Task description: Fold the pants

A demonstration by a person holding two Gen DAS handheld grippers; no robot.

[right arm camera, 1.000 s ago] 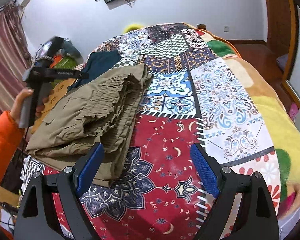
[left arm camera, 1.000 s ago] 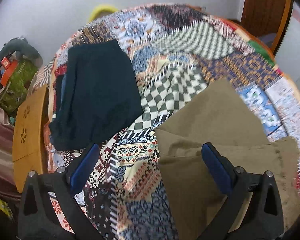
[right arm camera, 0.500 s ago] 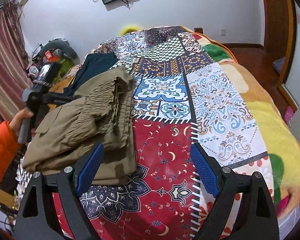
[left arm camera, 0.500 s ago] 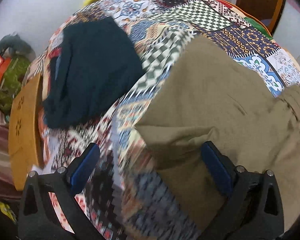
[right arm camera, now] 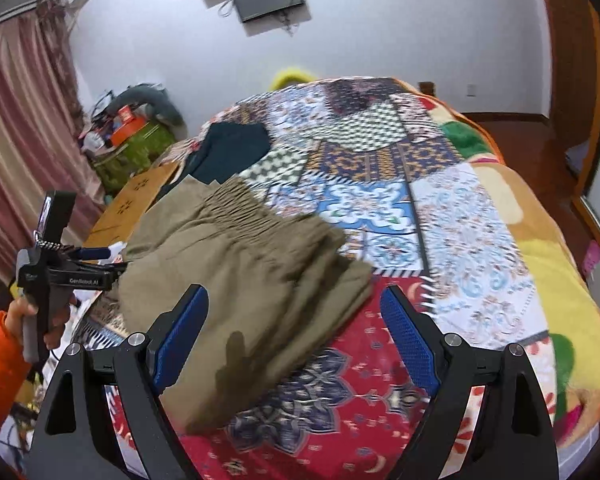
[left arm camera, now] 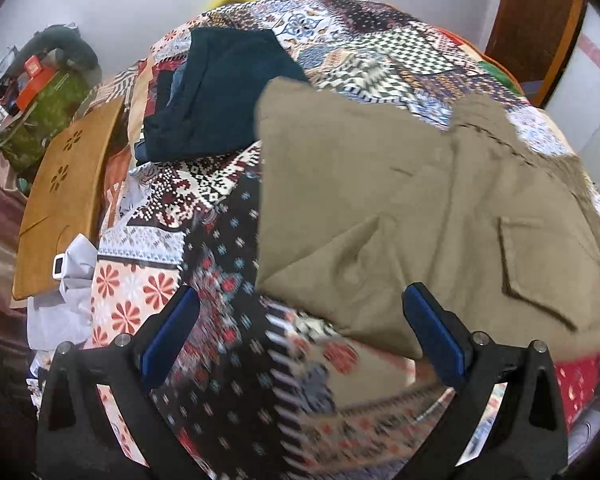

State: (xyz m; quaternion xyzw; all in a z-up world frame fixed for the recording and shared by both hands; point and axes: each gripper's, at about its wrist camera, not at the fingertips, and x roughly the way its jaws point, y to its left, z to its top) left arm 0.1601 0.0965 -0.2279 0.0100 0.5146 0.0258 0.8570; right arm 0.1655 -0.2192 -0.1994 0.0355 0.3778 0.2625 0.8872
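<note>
Folded olive pants lie on the patchwork bedspread, their gathered waistband on the far side. My left gripper hovers open over the pants' near corner, its right pad above the fabric edge and nothing pinched. In the right wrist view a hand in an orange sleeve holds that left gripper by the pants' left edge. My right gripper is open above the near end of the pants, not touching them.
A folded dark teal garment lies just beyond the pants. A wooden board and a pale cloth sit at the bed's left edge, with a green bag of clutter and a curtain behind. A door frame stands right.
The left gripper has slid along the bed's left side toward the near end of the pants. The right gripper has lifted slightly; both stay open, and the pants lie as before.
</note>
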